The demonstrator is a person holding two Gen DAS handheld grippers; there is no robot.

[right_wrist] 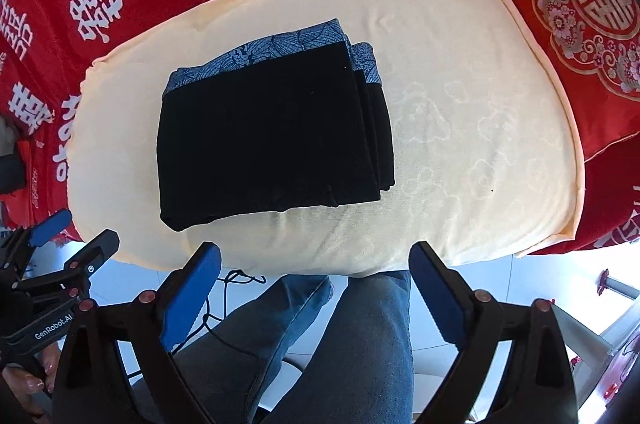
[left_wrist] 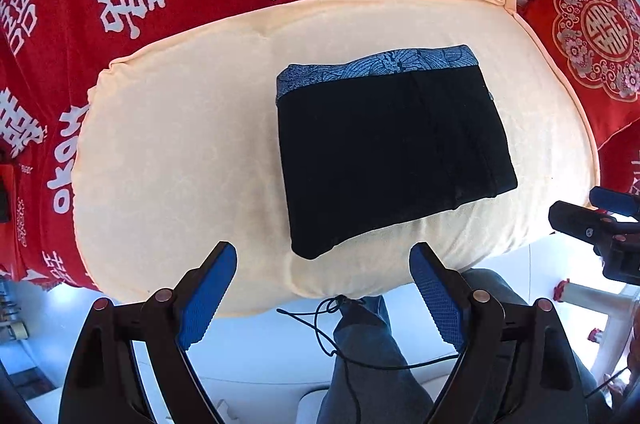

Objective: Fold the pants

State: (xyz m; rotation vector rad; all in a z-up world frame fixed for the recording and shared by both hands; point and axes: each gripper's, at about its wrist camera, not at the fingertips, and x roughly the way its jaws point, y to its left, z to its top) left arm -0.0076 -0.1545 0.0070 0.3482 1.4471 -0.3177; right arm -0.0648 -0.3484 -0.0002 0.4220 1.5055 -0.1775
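Already folded, but the stack could still slip

Leftmost, the left claw [left_wrist: 323,256] hangs released and empty above the cushion [left_wrist: 180,144]. The pants [left_wrist: 384,144] lie mid-cushion as a folded black bundle, layers stepped at its right edge. The right claw [right_wrist: 316,256], spread wide, holds nothing. Any snag from either risks unfolding them.
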